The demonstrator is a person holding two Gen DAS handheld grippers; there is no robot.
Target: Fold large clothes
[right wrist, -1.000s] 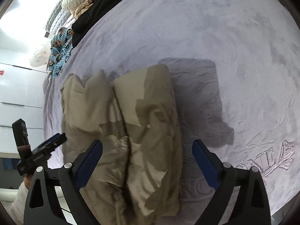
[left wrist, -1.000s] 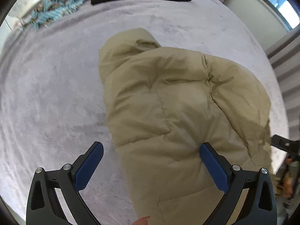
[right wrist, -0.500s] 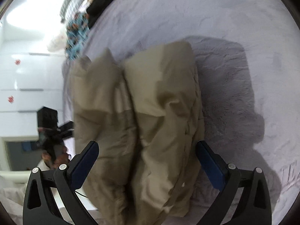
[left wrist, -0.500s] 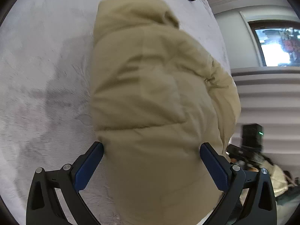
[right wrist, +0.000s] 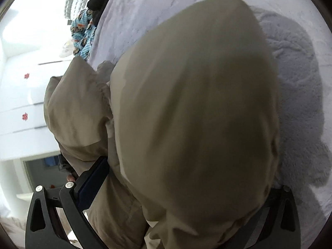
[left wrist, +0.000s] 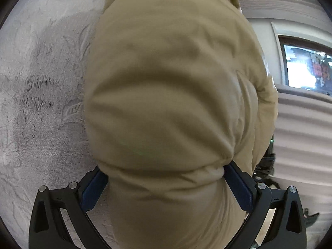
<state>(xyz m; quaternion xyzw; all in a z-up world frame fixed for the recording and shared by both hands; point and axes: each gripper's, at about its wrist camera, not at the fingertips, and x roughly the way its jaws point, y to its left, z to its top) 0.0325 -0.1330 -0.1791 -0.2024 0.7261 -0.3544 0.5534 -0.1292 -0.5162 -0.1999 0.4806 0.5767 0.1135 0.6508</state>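
Both grippers, left and right, are straddling the folded tan jacket lying on the grey bed with fingers spread wide, unclenched, so squeezing both ends evenly should be keeping the bundle tidy.

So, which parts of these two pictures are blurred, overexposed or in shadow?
Left wrist view: the tan puffer jacket is softly blurred up close, and the window is blown out. Right wrist view: the jacket is smeared, the white cabinets are overexposed, and a dark shadow falls on the grey blanket. Both views bulge with fisheye distortion.
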